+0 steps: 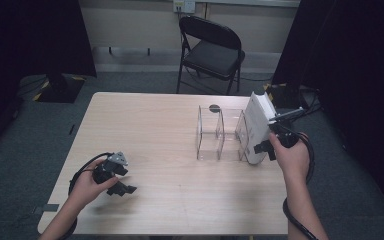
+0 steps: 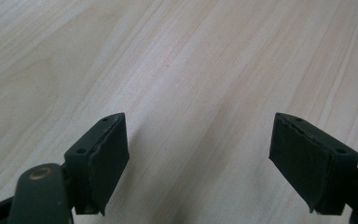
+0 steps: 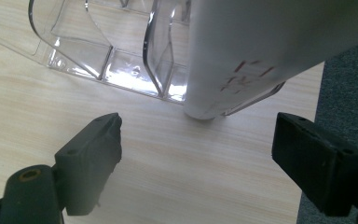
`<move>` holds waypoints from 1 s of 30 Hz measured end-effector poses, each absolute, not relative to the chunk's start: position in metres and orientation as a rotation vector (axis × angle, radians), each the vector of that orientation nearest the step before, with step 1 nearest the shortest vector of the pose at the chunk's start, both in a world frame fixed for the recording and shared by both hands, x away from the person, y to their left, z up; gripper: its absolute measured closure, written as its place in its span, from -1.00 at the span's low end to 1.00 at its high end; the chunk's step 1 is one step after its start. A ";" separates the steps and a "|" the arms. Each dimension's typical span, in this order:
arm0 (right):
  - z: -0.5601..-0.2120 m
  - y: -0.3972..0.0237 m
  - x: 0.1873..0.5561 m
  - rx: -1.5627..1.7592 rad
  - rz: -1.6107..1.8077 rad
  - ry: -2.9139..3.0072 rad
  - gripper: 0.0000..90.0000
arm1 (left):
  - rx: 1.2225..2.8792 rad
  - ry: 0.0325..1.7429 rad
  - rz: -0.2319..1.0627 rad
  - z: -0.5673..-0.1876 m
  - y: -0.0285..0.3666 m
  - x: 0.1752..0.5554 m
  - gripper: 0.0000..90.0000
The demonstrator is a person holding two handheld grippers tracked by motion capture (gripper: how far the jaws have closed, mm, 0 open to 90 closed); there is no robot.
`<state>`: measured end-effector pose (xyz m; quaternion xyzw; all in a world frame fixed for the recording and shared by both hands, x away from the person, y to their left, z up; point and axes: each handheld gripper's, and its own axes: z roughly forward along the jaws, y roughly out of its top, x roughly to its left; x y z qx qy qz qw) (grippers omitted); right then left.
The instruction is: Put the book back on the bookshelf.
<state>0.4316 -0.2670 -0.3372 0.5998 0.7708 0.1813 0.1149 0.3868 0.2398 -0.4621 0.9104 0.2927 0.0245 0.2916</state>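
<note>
While the right gripper (image 3: 198, 149) is seen with its two black jaws spread wide and nothing pressed between the pads, a strip of bare table (image 3: 177, 177) is shown in the gap between them. Just beyond the tips, in the right gripper view, the lower end of a white book (image 3: 261, 51) is seen, marked with faint red writing and tilted over the near edge of a clear plastic organizer (image 3: 121, 60). The book is not touched by either pad; it is seen just ahead of them. In the high view the right gripper (image 1: 264, 148) is held by the person's right hand (image 1: 291, 156) just beside the near bottom corner of the white book (image 1: 257, 127), which is stood on end in the rightmost compartment of the clear plastic organizer (image 1: 215, 132), near the right edge of the table (image 1: 155, 130). The other compartments are seen without contents.

The left gripper (image 2: 198, 154) is likewise seen released, its jaws set far apart over plain wood grain, with nothing between them. In the high view the left gripper (image 1: 122, 187) is held low over the near left part of the table by the left hand (image 1: 87, 187), well apart from the organizer.

Beyond the table a black folding chair (image 1: 212, 50) is seen on the grey floor.
</note>
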 end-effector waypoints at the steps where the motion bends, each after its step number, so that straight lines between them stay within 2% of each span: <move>1: -0.338 -0.267 0.431 1.754 0.530 2.261 -0.66 | 2.429 0.779 0.063 -0.462 0.240 0.387 -0.57; 30: -0.352 -0.264 0.411 1.709 0.634 2.327 -0.62 | 2.424 0.787 0.062 -0.464 0.239 0.386 -0.57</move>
